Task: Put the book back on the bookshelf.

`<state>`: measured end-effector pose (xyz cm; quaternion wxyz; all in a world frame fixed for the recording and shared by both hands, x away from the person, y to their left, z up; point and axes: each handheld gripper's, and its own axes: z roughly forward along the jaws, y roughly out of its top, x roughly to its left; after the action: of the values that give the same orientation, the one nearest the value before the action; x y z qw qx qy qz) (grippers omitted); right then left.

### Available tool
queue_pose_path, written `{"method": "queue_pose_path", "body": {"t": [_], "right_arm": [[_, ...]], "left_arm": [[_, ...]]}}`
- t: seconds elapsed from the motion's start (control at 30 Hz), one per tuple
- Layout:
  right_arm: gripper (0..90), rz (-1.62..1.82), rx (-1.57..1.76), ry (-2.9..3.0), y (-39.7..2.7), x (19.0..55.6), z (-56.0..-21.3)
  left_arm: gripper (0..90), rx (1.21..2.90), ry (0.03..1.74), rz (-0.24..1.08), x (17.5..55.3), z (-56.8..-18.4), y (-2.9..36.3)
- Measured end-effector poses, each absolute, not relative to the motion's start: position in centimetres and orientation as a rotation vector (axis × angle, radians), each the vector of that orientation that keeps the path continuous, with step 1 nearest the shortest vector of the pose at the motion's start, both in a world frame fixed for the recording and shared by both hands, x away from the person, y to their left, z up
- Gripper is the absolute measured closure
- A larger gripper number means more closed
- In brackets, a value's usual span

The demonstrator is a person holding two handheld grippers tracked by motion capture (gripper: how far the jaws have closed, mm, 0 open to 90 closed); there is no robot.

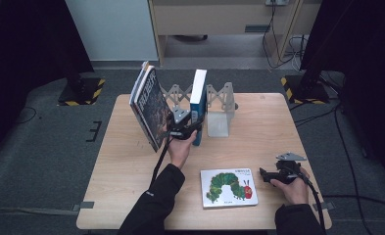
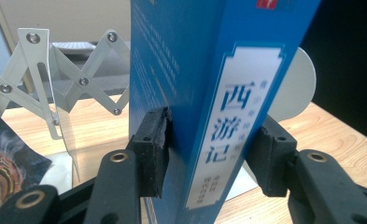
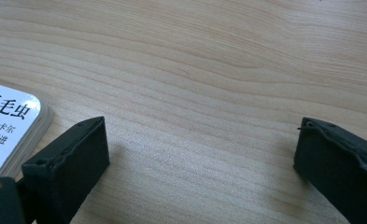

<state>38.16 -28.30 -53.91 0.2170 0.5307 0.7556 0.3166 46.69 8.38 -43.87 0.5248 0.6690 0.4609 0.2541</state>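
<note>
High view: blue book (image 1: 198, 98) stands upright on the table (image 1: 131, 196) against the accordion book rack (image 1: 219, 105), just beside leaning dark books (image 1: 148, 105); left gripper (image 1: 182, 128) at its spine.

Left gripper view: jaws half-open, astride the spine (image 2: 228, 116); left pad touches, right pad looks just clear. Judged rigid, fairly heavy, glossy; take low across both covers.

Right gripper view: right gripper (image 3: 200, 168) wide open, empty, beside the caterpillar picture book (image 3: 6, 128).
</note>
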Motion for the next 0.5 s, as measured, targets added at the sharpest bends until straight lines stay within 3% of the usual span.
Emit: {"method": "queue_pose_path", "body": {"t": [0.5], "right_arm": [[3.4,0.878,1.472,2.092,-28.3,38.2,-53.9]], "left_arm": [[53.0,1.675,1.151,0.576,47.2,-42.8,7.0]]}}
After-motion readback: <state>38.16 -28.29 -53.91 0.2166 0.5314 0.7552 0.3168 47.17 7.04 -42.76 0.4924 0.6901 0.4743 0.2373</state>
